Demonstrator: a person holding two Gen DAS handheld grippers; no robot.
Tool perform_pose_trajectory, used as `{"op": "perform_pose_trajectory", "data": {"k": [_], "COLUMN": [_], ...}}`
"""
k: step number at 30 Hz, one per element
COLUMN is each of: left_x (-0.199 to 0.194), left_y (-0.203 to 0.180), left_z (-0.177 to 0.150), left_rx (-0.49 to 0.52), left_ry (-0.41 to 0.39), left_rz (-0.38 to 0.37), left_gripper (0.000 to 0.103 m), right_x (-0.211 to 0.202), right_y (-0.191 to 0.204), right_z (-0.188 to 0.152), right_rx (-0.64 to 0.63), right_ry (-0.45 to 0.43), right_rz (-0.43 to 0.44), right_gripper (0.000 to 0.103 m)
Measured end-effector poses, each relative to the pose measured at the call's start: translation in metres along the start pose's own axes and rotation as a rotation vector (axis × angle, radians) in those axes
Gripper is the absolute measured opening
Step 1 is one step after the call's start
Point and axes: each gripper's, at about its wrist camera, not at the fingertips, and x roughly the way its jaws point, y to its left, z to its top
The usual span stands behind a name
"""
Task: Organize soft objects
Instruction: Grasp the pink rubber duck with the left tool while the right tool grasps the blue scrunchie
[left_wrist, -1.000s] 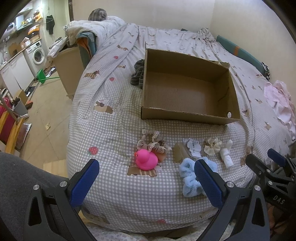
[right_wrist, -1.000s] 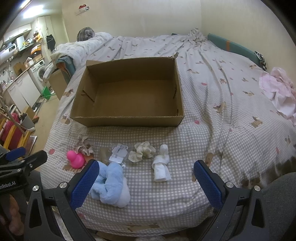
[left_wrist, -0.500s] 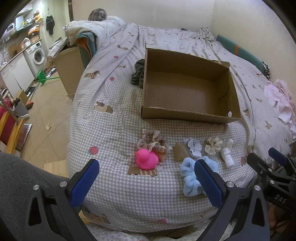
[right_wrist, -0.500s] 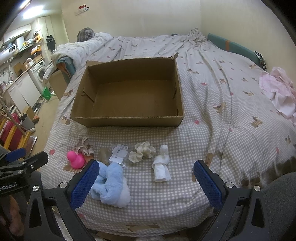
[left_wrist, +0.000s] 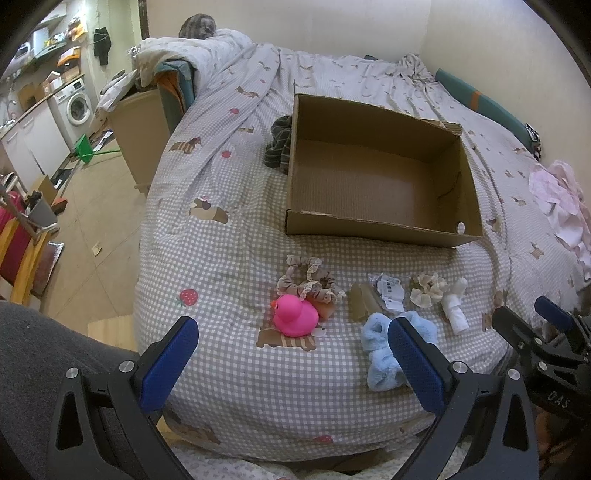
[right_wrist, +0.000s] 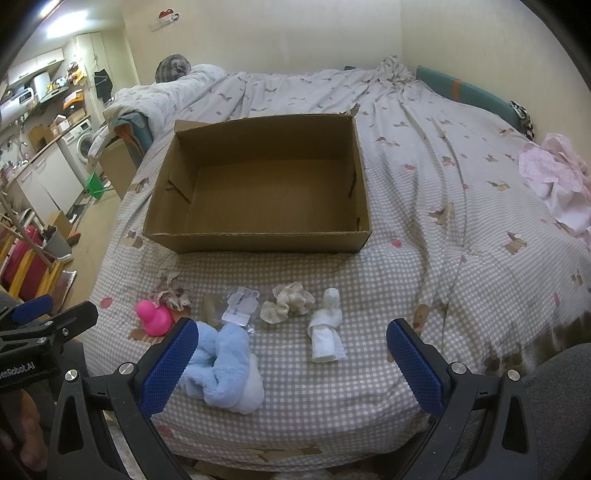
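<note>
An empty cardboard box (left_wrist: 380, 229) (right_wrist: 258, 238) sits on the checked bed. In front of it lie a pink rubber duck (left_wrist: 294, 315) (right_wrist: 153, 317), a beige lace scrunchie (left_wrist: 306, 277) (right_wrist: 170, 290), a plastic-wrapped tagged item (left_wrist: 386, 293) (right_wrist: 240, 306), a cream scrunchie (left_wrist: 426, 290) (right_wrist: 290, 302), a rolled white sock (left_wrist: 456, 310) (right_wrist: 327, 334) and a fluffy light blue scrunchie (left_wrist: 384, 354) (right_wrist: 223, 369). My left gripper (left_wrist: 291, 363) is open and empty, near the bed edge before the duck. My right gripper (right_wrist: 291, 362) is open and empty, before the sock.
A dark striped cloth (left_wrist: 280, 146) lies left of the box. Pink clothing (right_wrist: 554, 184) lies at the bed's right. A folded duvet (left_wrist: 192, 59) and bedside cabinet (left_wrist: 138, 129) stand at the far left. The floor (left_wrist: 92, 206) drops off left of the bed.
</note>
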Motion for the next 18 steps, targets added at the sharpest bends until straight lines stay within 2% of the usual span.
{"op": "perform_pose_trajectory", "data": {"k": [6, 12, 18], "left_x": [0.002, 0.005, 0.013], "left_y": [0.006, 0.019, 0.038], "left_z": [0.004, 0.011, 0.019], "left_rx": [-0.028, -0.083, -0.165], "left_ry": [0.016, 0.028, 0.063], "left_rz": [0.014, 0.019, 0.006], "left_gripper": [0.102, 0.102, 0.102], "right_x": [0.004, 0.022, 0.043], "right_y": [0.009, 0.020, 0.051], "right_z": [-0.003, -0.013, -0.027], "right_rx": [-0.013, -0.019, -0.151], "right_ry": [0.038, 0.173, 0.288], "right_rz": [0.062, 0.170, 0.175], "right_gripper": [0.103, 0.103, 0.103]}}
